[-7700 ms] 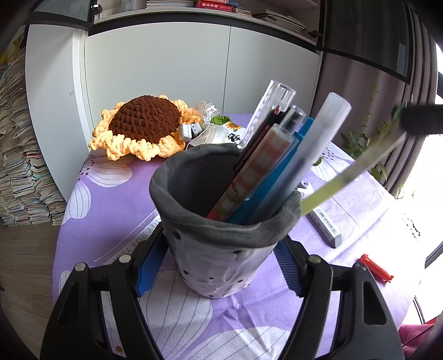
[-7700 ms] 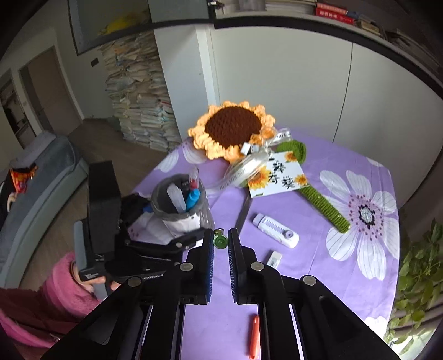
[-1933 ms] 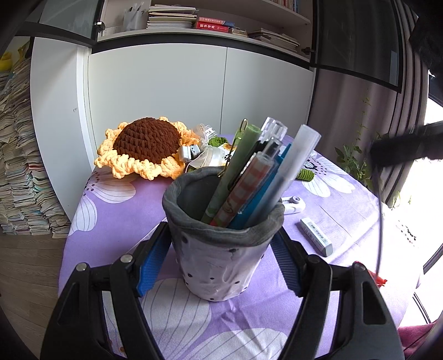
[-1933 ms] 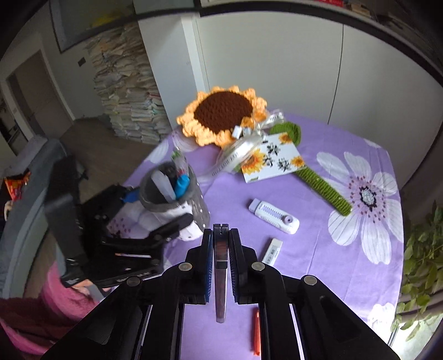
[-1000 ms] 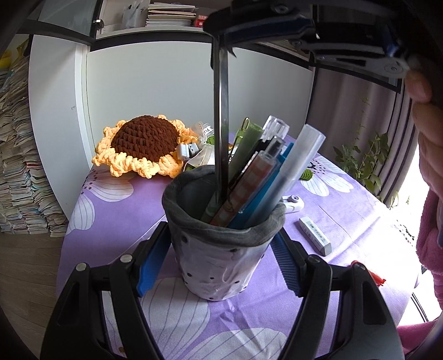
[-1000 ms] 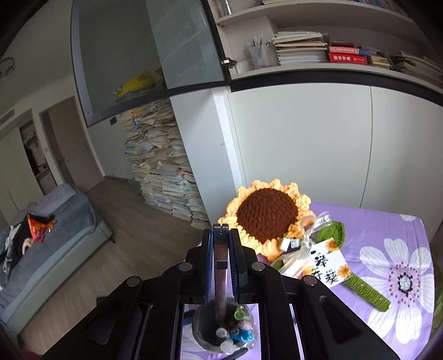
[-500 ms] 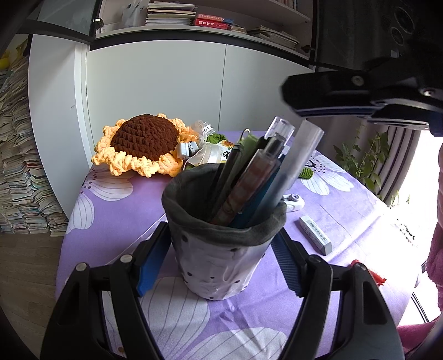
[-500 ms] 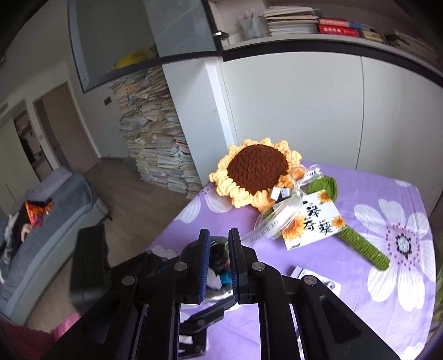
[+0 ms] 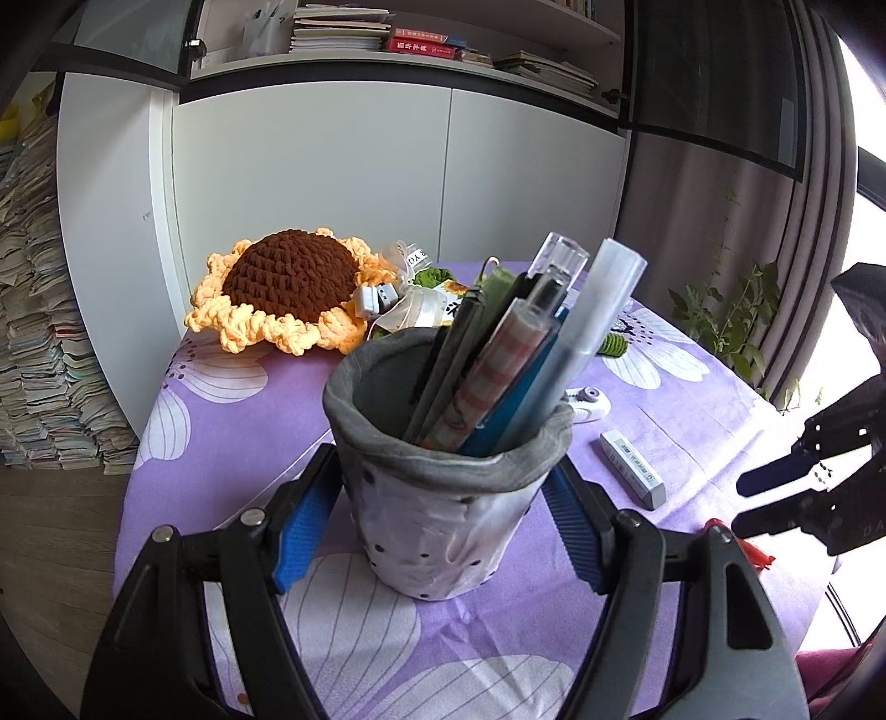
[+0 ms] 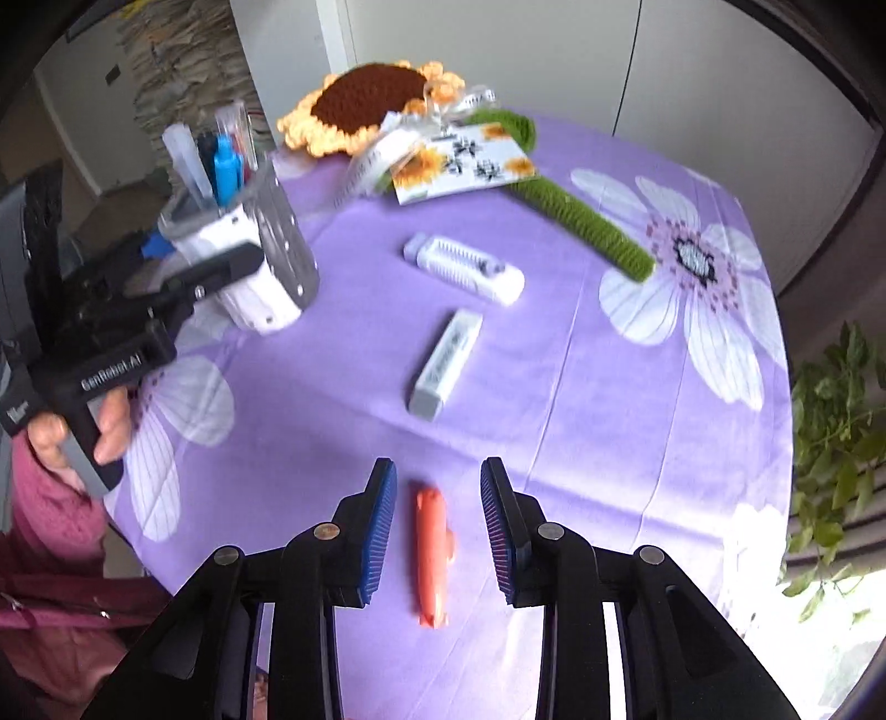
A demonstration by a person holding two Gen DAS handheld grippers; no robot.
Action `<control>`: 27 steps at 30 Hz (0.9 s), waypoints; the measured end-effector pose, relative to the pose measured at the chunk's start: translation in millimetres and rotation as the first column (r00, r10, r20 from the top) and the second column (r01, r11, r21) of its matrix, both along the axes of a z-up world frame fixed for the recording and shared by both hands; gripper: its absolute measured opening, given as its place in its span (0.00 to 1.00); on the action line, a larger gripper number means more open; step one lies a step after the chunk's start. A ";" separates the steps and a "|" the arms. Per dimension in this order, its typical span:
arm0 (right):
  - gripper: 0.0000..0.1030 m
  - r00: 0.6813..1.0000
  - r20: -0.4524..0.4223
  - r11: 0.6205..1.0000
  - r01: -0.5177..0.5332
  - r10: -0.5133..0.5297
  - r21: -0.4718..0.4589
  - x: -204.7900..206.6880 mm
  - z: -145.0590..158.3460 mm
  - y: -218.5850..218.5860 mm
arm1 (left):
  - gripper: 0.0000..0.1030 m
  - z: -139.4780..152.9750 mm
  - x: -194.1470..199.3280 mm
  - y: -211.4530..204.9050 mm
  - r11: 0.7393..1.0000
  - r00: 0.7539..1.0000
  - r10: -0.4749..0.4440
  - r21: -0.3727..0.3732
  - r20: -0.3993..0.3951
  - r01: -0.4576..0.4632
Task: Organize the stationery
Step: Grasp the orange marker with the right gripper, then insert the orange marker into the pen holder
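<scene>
White cabinet doors (image 9: 387, 183), bookshelf (image 9: 398, 39) above, wooden floor (image 9: 50, 554), bright window (image 9: 869, 166) at right.

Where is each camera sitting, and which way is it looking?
Left wrist: on the left gripper, looking across the table at the pen cup its fingers clamp.
Right wrist: on the right gripper, looking down at an orange pen between opening jaws; a hand shows.
Both show the cup and eraser.
</scene>
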State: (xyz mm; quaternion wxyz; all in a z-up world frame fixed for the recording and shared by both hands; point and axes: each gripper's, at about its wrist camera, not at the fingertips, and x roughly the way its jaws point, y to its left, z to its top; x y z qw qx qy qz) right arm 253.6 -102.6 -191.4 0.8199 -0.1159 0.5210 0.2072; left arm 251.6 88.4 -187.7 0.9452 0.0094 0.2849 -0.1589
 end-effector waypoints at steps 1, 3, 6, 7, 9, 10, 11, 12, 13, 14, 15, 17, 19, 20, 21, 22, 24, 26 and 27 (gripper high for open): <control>0.30 1.000 -0.029 1.000 -0.003 0.003 0.011 -1.4 -5.7 -2.4 | 0.71 0.0 -0.4 -0.2 1.000 1.000 0.000 0.000 0.000 0.000; 0.30 0.999 -0.047 1.000 -0.006 0.007 0.010 -3.3 -12.7 -3.0 | 0.71 0.0 -0.3 -0.1 1.000 1.000 0.000 0.001 0.000 0.000; 0.30 0.998 -0.054 1.000 -0.015 0.014 -0.007 -4.5 -19.8 0.1 | 0.71 0.0 -0.4 -0.2 1.000 1.000 0.000 -0.001 0.000 0.000; 0.30 0.998 -0.058 1.000 -0.016 0.015 -0.013 -4.2 -22.0 0.8 | 0.71 0.0 -0.5 -0.2 1.000 1.000 -0.001 -0.001 0.000 0.001; 0.30 0.998 -0.065 1.000 -0.015 0.013 -0.018 -2.8 -25.7 1.1 | 0.71 0.0 -0.4 -0.2 1.000 1.000 -0.001 0.000 0.000 0.001; 0.30 0.998 -0.069 1.000 -0.012 0.011 -0.019 -1.7 -27.6 1.2 | 0.71 0.0 -0.3 -0.1 1.000 1.000 0.000 0.000 0.000 0.000; 0.30 0.998 -0.067 1.000 -0.007 0.005 -0.022 -0.9 -29.1 0.6 | 0.71 0.0 -0.4 -0.2 1.000 1.000 -0.001 0.000 0.000 0.001; 0.24 0.998 -0.063 1.000 -0.002 0.000 -0.027 -0.2 -29.2 0.3 | 0.71 0.0 -0.2 -0.1 1.000 1.000 -0.001 -0.001 0.000 0.001; 0.14 0.998 -0.058 0.999 0.002 -0.004 -0.036 0.3 -29.8 -0.2 | 0.71 0.0 -0.2 -0.1 1.000 1.000 -0.001 -0.001 0.000 0.001; 0.14 0.998 -0.055 0.999 0.005 -0.007 -0.039 0.0 -29.4 -0.9 | 0.71 0.0 -0.2 -0.1 1.000 1.000 -0.001 -0.001 0.000 0.001; 0.14 0.999 -0.048 0.999 0.010 -0.012 -0.031 -0.9 -27.1 -2.1 | 0.71 0.0 -0.3 -0.2 1.000 1.000 -0.001 0.000 0.000 0.001; 0.14 1.000 -0.016 1.000 0.015 -0.015 -0.012 -4.3 -17.7 -3.5 | 0.71 0.0 -0.4 -0.2 1.000 1.000 -0.001 -0.001 -0.001 0.001; 0.14 1.000 0.013 1.000 0.014 -0.014 0.018 -8.5 -4.5 -4.1 | 0.71 -0.1 -0.8 -0.3 1.000 1.000 -0.001 -0.001 -0.001 0.001; 0.14 0.999 0.030 0.999 0.011 -0.012 0.047 -11.2 5.2 -4.6 | 0.71 -0.1 -0.7 -0.4 1.000 1.000 -0.001 0.000 0.000 0.001; 0.14 0.999 0.046 0.997 0.007 -0.010 0.071 -13.4 13.9 -4.0 | 0.71 -0.2 -0.6 -0.3 1.000 1.000 -0.001 0.000 0.000 0.001; 0.14 0.998 0.067 0.995 0.000 -0.007 0.101 -15.1 25.2 -1.8 | 0.71 -0.2 -0.5 0.0 1.000 1.000 -0.001 0.000 0.000 0.001; 0.14 0.993 0.115 0.982 -0.020 -0.002 0.190 -14.1 53.2 5.1 | 0.71 -0.2 -0.6 -0.3 1.000 1.000 -0.001 0.000 -0.001 0.001; 0.14 0.986 0.164 0.958 -0.060 0.013 0.281 -12.4 80.5 13.3 | 0.71 -0.2 -0.6 -0.1 1.000 1.000 -0.001 -0.001 -0.001 0.001; 0.14 0.982 0.190 0.945 -0.084 0.023 0.316 -9.2 93.0 22.3 | 0.71 -0.1 -0.6 -0.3 1.000 1.000 -0.001 0.000 -0.001 0.001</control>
